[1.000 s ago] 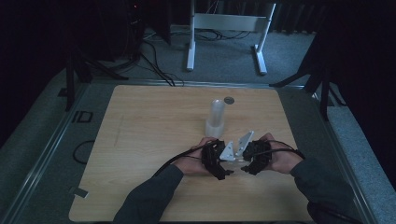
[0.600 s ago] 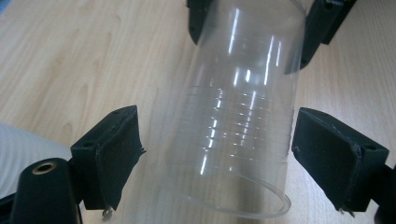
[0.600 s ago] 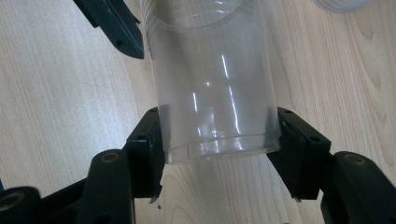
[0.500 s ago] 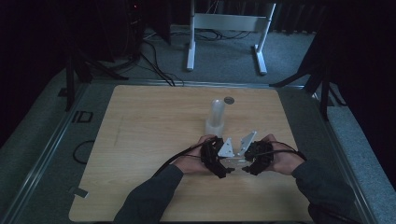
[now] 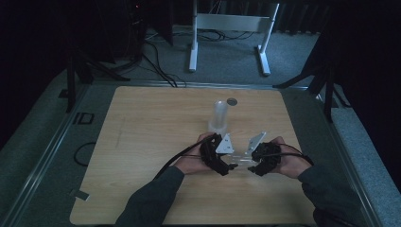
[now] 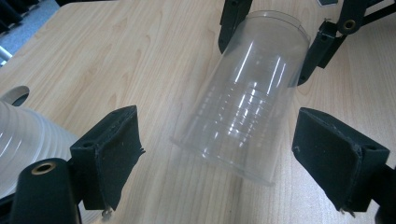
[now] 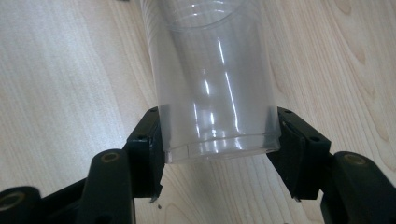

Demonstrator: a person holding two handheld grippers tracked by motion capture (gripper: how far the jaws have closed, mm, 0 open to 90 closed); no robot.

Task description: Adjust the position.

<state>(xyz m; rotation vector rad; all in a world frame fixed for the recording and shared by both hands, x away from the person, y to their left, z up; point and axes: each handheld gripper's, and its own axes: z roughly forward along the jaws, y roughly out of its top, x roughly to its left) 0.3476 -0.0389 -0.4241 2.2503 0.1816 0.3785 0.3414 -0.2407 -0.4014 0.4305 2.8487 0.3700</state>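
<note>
While the clear ribbed plastic cup point(image 7: 217, 84) is being pinched at its base by the right gripper point(image 7: 219, 144) above the light wooden table point(image 5: 142, 142), the left gripper point(image 6: 224, 154) is being held wide around its open end; thin walls could be crushed or slipped.

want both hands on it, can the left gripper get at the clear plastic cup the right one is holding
Probably yes. The left gripper is open, its fingers either side of the clear plastic cup, nothing between. The right gripper grips the cup's far end.

Light wooden table point(image 5: 142, 142), upright stack of clear cups point(image 5: 220, 116) on it.
</note>
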